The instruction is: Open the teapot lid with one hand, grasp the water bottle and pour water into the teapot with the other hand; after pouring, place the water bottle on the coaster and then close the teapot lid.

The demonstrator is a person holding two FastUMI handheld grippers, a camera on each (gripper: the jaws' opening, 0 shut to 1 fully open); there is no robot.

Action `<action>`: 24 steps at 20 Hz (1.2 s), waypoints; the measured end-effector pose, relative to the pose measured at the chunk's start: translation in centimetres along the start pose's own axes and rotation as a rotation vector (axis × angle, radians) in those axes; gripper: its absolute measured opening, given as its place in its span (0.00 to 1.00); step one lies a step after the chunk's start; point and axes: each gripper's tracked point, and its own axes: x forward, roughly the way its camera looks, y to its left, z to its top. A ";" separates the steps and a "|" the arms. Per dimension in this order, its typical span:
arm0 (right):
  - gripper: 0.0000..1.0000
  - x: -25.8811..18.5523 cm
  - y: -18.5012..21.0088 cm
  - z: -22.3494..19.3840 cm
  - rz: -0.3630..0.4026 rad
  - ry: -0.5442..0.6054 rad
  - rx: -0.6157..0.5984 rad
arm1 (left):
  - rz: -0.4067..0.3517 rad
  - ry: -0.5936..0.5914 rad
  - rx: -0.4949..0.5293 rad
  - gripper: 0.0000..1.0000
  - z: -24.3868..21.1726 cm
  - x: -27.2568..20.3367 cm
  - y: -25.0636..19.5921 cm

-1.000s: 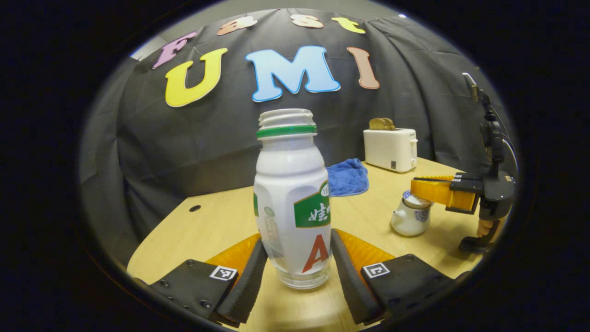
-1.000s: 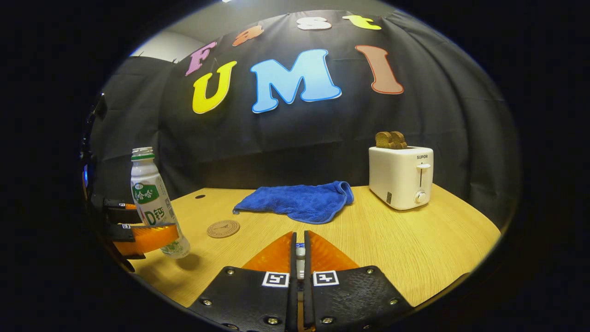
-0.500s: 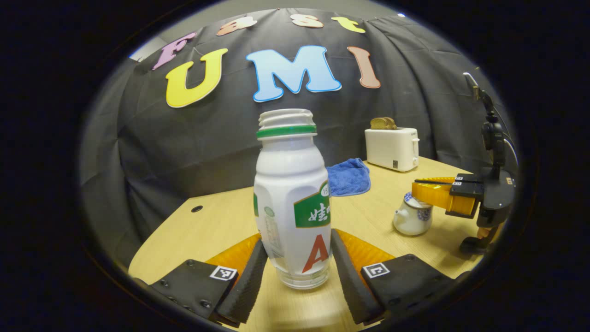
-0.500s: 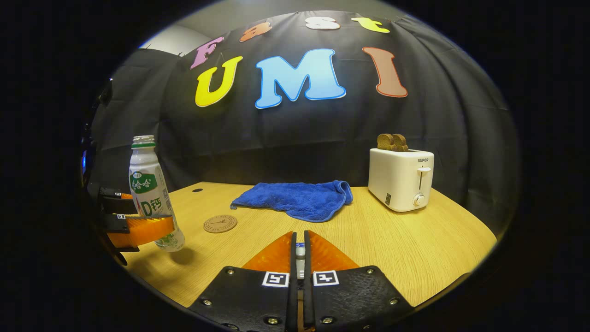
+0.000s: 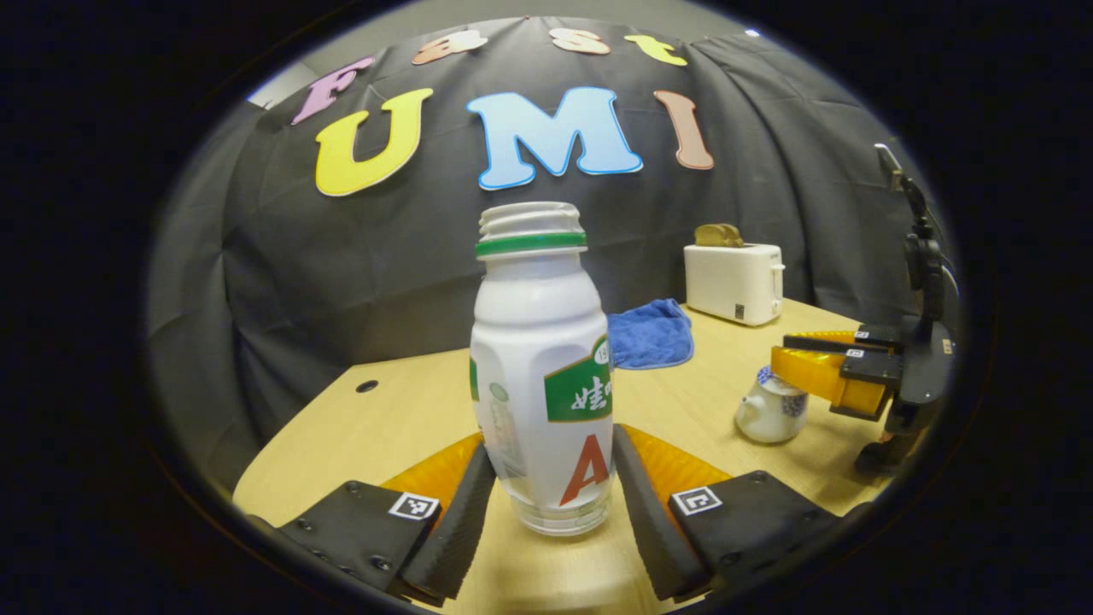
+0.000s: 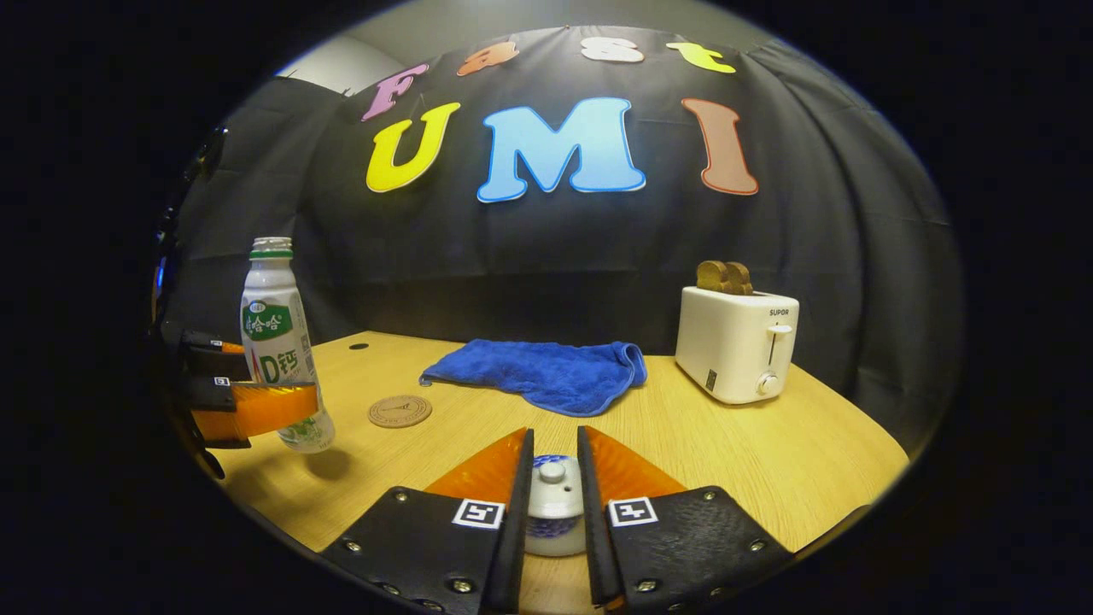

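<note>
1. Two fingers of the left gripper (image 5: 553, 440) clamp the water bottle (image 5: 538, 342) low on its body. Keep it upright, since the neck is uncapped.
2. Bottle hangs clear of the table (image 6: 768, 444), beside the coaster (image 6: 400, 411), which is bare.
3. Right gripper (image 6: 553, 431) is level, fingers apart, flanking the lid (image 6: 553, 500) seated on the teapot (image 5: 768, 414).
4. Keep the knob centred between those fingers.

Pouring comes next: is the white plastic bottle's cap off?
Off: the white plastic bottle shows bare neck threads above its green ring.
</note>
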 end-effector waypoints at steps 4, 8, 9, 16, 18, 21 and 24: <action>0.59 -0.7 -0.4 1.5 -0.011 -0.062 0.006 | -0.030 -0.018 -0.046 0.87 0.7 1.5 0.9; 0.59 -1.2 -0.8 2.3 -0.026 -0.093 0.019 | -0.063 -0.024 -0.122 0.84 1.1 4.0 2.2; 0.59 -1.2 -0.8 2.4 -0.025 -0.096 0.024 | -0.065 -0.026 -0.135 0.77 1.3 4.7 2.6; 0.59 -1.4 -1.1 2.6 -0.028 -0.097 0.046 | -0.101 -0.027 -0.144 0.91 2.2 9.7 3.8; 0.59 -1.4 -1.4 2.6 -0.033 -0.094 0.049 | -0.102 -0.034 -0.122 0.91 2.2 10.9 3.9; 0.59 -1.3 -1.6 2.5 -0.037 -0.089 0.054 | -0.111 -0.025 -0.098 0.91 1.5 12.5 3.4; 0.59 -1.4 -1.8 2.6 -0.041 -0.092 0.055 | -0.107 -0.018 -0.088 0.91 0.7 13.8 3.2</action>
